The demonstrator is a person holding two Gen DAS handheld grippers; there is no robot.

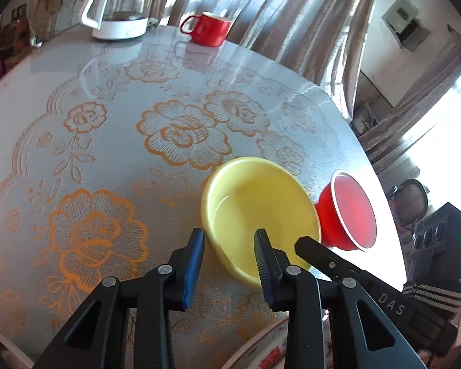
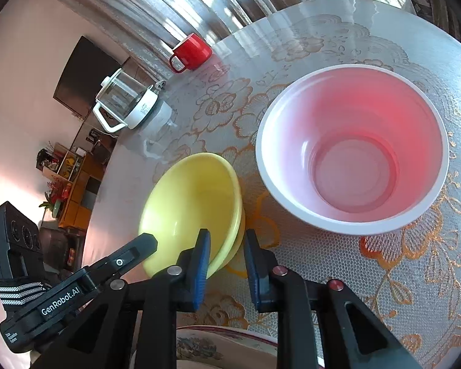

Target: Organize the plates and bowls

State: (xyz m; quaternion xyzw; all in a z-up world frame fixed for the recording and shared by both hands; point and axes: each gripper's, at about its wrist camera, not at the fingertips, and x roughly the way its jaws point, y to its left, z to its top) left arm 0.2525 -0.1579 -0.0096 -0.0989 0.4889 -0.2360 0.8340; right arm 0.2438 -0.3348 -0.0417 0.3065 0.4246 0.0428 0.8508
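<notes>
Left tool (image 1: 229, 240), bottom centre of the left wrist view, straddles the near rim of the yellow bowl (image 1: 258, 206): one finger outside the wall, one inside, pads close on the rim, but contact isn't resolvable, so I can't tell if it's clamped or just closing. Right tool (image 2: 226, 240), bottom centre of the right wrist view, has the same bowl's edge (image 2: 193, 203) between its fingers; its jaws are narrow and the left pad sits against the rim, so I judge it clenched on the yellow bowl. Both tools are therefore on the one bowl from opposite sides, and each shows up in the other's view as a black arm at the lower edge. The bowl sits on the worktop (image 1: 107, 141), lower centre-right in the left view, and looks slightly tipped in the right view, though fisheye may cause that. Red bowl (image 2: 353, 147), white inside, stands just beside it, centre right of the right view, apparently not touching. Progress: early; the bowls are separate and unstacked, and nesting or placing is still to do. A patterned plate (image 2: 224, 347) is cut off at the bottom edge of both views, with its extent and contents unclear. Red mug (image 1: 207, 29) and glass kettle (image 1: 120, 3) sit at the far edge, top of the left view. Any other plates are out of view.
</notes>
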